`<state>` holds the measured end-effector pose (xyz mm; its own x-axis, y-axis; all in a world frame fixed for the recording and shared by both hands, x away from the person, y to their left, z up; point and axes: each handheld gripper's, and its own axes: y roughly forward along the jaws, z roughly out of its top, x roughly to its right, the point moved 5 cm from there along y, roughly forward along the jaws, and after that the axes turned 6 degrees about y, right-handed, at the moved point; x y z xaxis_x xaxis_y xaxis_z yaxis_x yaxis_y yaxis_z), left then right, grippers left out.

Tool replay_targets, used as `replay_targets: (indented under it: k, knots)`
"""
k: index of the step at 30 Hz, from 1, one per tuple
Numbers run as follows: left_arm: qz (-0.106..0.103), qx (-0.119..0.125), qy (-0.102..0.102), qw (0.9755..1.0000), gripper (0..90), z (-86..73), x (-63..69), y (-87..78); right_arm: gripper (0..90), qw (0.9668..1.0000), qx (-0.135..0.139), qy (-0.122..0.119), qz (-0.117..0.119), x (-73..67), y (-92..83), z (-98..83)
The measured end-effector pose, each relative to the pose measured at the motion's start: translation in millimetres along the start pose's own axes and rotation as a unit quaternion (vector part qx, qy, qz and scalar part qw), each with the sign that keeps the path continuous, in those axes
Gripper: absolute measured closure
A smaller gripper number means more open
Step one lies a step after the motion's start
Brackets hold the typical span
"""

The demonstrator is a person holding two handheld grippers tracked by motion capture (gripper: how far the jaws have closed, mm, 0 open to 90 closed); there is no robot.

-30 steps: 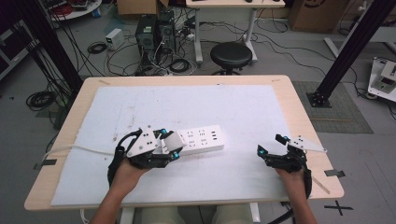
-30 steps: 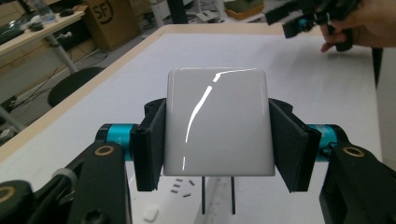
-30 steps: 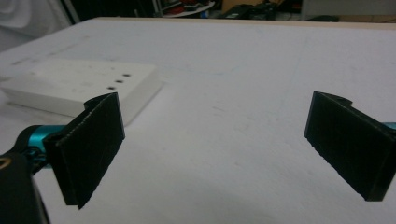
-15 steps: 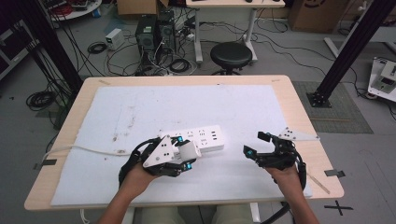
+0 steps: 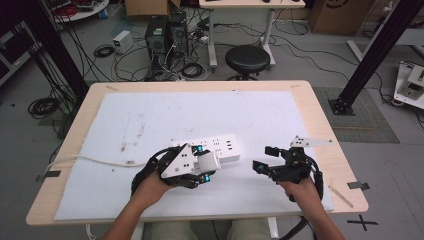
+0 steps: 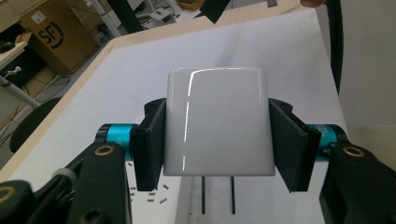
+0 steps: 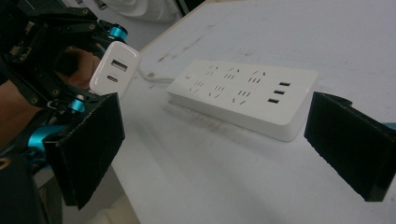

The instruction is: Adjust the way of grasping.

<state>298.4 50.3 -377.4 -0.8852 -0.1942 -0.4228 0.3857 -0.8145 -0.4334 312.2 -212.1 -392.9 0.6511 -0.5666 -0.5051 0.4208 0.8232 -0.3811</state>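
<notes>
- The high view looks forward and down from above the person's side, taking in the whole surface [image 5: 300, 110].
- The left gripper view sits close behind the white charger [image 6: 217, 121].
- The right gripper view looks low across the surface, sharing the charger [image 7: 114, 67] and power strip [image 7: 247, 95] with the high view.

power strip [image 7: 243, 95]: white, centre of frame, lying on the bench [image 7: 289, 32]
charger [image 7: 114, 68]: upper left, clamped in left gripper [image 7: 88, 70]
right gripper [image 7: 215, 154]: pads wide apart
</notes>
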Motion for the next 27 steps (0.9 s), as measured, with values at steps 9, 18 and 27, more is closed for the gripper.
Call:
replay_targets:
  k: [9,18,27]
  knots:
    - [-0.011,0.011,0.011,0.9998,42.4,7.2,1.5,14.5,5.0,0.9982,-0.037,0.041,0.025,-8.9,10.2,-0.5]
    - [-0.019,0.003,0.018,0.9997,42.5,6.3,3.0,27.4,5.0,0.9966,-0.053,0.051,0.037,-12.5,19.5,1.3]
    - [-0.028,0.002,0.041,0.9987,42.5,9.5,9.0,38.7,5.4,0.9904,-0.085,0.088,0.064,-19.4,28.5,1.6]
